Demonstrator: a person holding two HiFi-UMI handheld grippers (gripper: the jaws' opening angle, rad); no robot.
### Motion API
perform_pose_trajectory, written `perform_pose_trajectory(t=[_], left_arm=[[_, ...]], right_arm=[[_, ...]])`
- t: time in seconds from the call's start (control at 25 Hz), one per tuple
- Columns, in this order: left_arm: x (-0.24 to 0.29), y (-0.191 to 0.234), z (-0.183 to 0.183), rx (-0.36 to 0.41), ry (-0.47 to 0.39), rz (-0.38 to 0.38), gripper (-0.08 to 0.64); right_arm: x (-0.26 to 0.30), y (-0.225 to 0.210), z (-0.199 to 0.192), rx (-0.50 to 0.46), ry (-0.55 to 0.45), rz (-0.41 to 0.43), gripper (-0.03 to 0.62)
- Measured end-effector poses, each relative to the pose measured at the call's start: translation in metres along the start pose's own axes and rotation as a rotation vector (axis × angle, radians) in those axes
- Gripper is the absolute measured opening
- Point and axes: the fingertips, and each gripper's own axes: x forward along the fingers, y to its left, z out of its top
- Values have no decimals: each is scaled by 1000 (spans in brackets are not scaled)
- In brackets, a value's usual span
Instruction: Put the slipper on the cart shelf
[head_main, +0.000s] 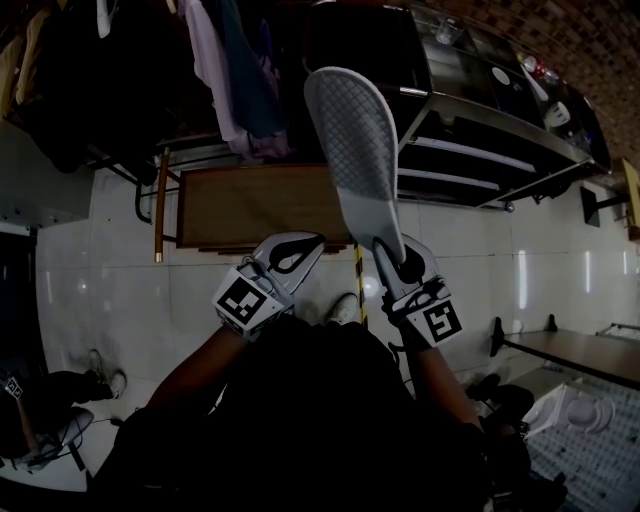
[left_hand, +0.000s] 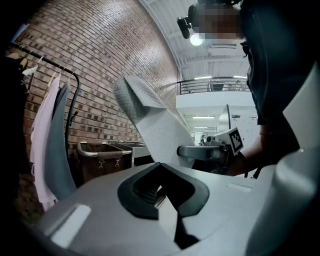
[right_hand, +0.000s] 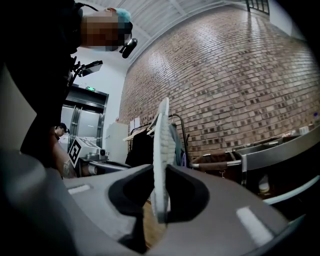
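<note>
A white slipper (head_main: 355, 150) stands on end, its textured sole turned to the head camera. My right gripper (head_main: 395, 262) is shut on its heel end. In the right gripper view the slipper (right_hand: 161, 145) rises edge-on between the dark pads of that gripper (right_hand: 159, 190). My left gripper (head_main: 290, 255) hangs beside it to the left, shut and holding nothing. From the left gripper (left_hand: 162, 187) the slipper (left_hand: 155, 125) leans up and to the left. The metal cart (head_main: 480, 130) with its shelves (head_main: 455, 150) stands beyond and to the right of the slipper.
A brown bin with a wooden rim (head_main: 265, 205) sits on the floor straight ahead. Clothes hang on a rack (head_main: 230, 70) behind it, against a brick wall (right_hand: 225, 75). A dark table (head_main: 580, 350) stands at the right. A person's legs (head_main: 40, 400) show at lower left.
</note>
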Motion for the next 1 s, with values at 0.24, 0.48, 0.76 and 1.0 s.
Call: perform_pose_trajectory(t=[0.24,0.48,0.76,1.0], left_arm=[[-5,7,0,-56,-48,15,3],[-7,7,1,-42,-45,25,3],[-5,-1,-4,-22,-32,-4,3],[20,-15,-9,-25,-19,-40,3]], right_arm=[[0,0,-2,1,8,-1,63],[-1,2,-5,6,11,4,62],[-8,-1,-10,22,14,-32,62],[-34,-18,-19,51,26,-80,62]])
